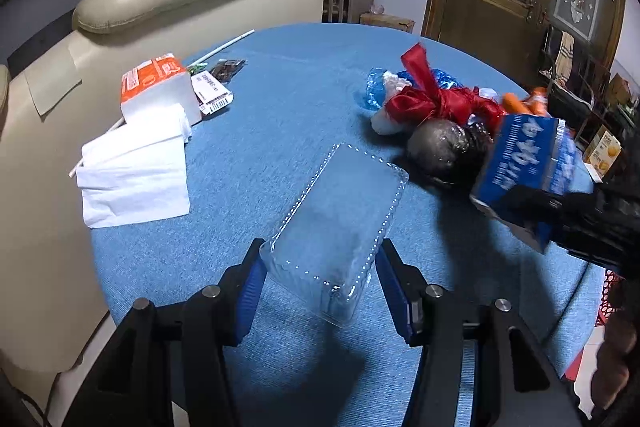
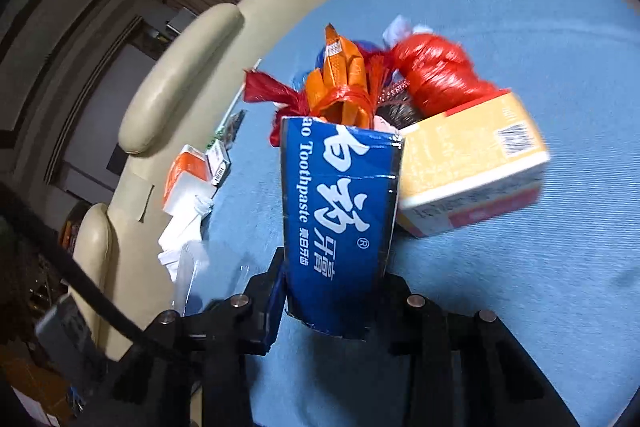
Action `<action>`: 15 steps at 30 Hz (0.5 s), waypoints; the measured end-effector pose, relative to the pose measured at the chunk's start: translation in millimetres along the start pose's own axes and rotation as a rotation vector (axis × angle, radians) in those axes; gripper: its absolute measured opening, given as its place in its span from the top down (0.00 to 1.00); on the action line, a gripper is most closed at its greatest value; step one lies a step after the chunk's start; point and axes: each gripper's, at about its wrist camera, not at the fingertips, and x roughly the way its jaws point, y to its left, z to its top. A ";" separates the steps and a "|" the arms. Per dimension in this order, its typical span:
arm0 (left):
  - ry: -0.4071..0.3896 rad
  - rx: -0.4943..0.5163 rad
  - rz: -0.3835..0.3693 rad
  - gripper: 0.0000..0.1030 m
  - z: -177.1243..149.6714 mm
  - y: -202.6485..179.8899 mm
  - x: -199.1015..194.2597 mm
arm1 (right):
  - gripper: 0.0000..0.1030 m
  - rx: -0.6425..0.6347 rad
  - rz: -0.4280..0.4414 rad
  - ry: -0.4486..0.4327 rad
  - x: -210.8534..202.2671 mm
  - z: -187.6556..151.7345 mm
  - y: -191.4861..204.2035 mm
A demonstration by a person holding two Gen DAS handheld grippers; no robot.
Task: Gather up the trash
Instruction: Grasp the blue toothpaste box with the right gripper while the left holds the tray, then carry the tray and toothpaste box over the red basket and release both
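Evidently mid-pickup: the right gripper (image 2: 334,301) pinches the blue toothpaste box (image 2: 340,219) beside the yellow carton (image 2: 472,171), while the left gripper (image 1: 320,283) clamps the clear plastic container (image 1: 336,223) over the blue tablecloth (image 1: 280,107). Next, probably carrying both to a bin, which is nowhere in view; the pile behind is blurred.

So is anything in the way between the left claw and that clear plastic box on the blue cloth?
Nothing visible. The clear plastic clamshell box already sits between the left gripper's blue pads, its near end at their tips, with only blue tablecloth around it. The blue toothpaste carton, clamped in the right gripper, is off to the side.
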 end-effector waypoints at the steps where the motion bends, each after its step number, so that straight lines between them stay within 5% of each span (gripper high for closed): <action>1: -0.001 0.003 0.004 0.45 0.5 -2.0 -0.6 | 0.61 -0.006 -0.001 -0.010 -7.0 -2.2 -1.8; 11: -0.012 0.051 -0.010 0.45 4.3 -38.5 -12.2 | 0.61 -0.057 0.020 0.047 -41.6 -13.9 -26.4; 13: -0.011 0.050 -0.012 0.45 4.2 -40.9 -12.9 | 0.61 0.010 0.110 0.099 -40.5 -12.4 -37.6; 15: -0.012 0.045 -0.006 0.45 4.5 -39.8 -14.6 | 0.61 0.229 0.327 0.178 -29.7 -6.1 -60.0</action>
